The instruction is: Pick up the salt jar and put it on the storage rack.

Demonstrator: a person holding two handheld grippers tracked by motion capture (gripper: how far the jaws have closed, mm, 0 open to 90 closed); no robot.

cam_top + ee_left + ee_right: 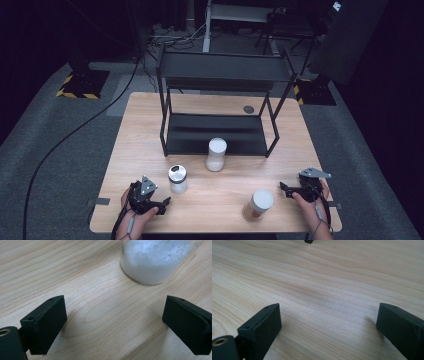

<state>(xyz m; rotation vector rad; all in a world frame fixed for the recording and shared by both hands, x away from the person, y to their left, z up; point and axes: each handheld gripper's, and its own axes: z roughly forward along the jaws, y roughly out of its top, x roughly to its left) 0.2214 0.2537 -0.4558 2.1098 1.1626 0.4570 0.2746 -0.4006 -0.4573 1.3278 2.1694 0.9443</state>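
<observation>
Three jars stand on the wooden table [150, 125]. A silver-lidded jar of white powder [178, 179] is at the front left, a taller white jar [216, 154] sits in the middle, and a white-lidded jar with brownish contents [258, 205] is at the front right. My left gripper [164, 203] rests low on the table just below and left of the silver-lidded jar. In the left gripper view this gripper [115, 322] is open over bare wood, with the powder jar [155, 262] a little ahead. My right gripper [284, 189] lies right of the brownish jar; in its own view it [328, 327] is open and holds nothing.
A black two-tier metal rack [220, 75] stands on the back half of the table, its lower shelf [200, 132] just behind the white jar. A small black foot [309, 241] shows at the top of the right gripper view. The table's front edge runs close under both hands.
</observation>
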